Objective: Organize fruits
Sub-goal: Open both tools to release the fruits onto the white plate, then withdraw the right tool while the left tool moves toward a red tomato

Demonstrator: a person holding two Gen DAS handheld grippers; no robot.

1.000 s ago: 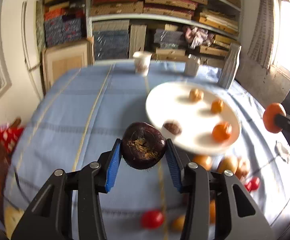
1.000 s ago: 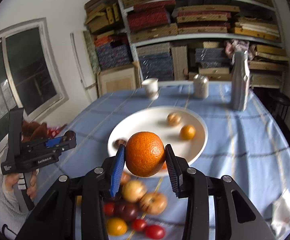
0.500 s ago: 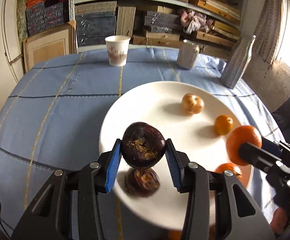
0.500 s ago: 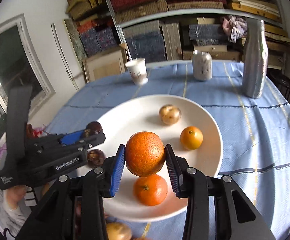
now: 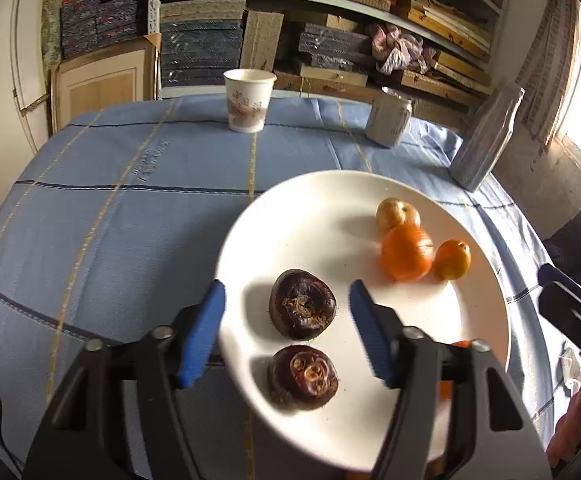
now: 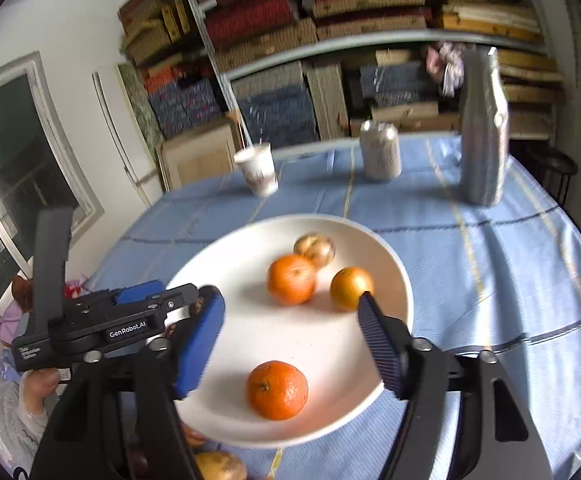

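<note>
Everything gathers on the white plate (image 5: 470,320), which sits on the blue checked tablecloth (image 5: 130,220). The left gripper (image 5: 286,320) has just been opening; its blue pads stand wide on either side of a dark brown, wrinkled fruit (image 5: 302,304) with a rough tan patch on top, and neither pad touches it. That fruit lies on the plate, and a second dark fruit (image 5: 303,376) of the same kind lies just nearer the plate's near rim.

The right gripper (image 6: 290,340) has likewise just spread its jaws, and nothing sits between the pads. Below it, near the plate's front edge, rests a bright orange mandarin (image 6: 277,390) with a small stem mark. Farther in on the plate another mandarin (image 6: 291,279) touches a pale yellowish fruit (image 6: 314,249), with a small orange-yellow fruit (image 6: 350,287) just beside them.

Beyond the plate's far rim stand a paper cup (image 5: 248,100), a can (image 6: 380,150) and a tall silvery bottle (image 6: 484,128).

Off the plate's near edge, a few more fruits are cut off by the right gripper's body and hard to make out.
</note>
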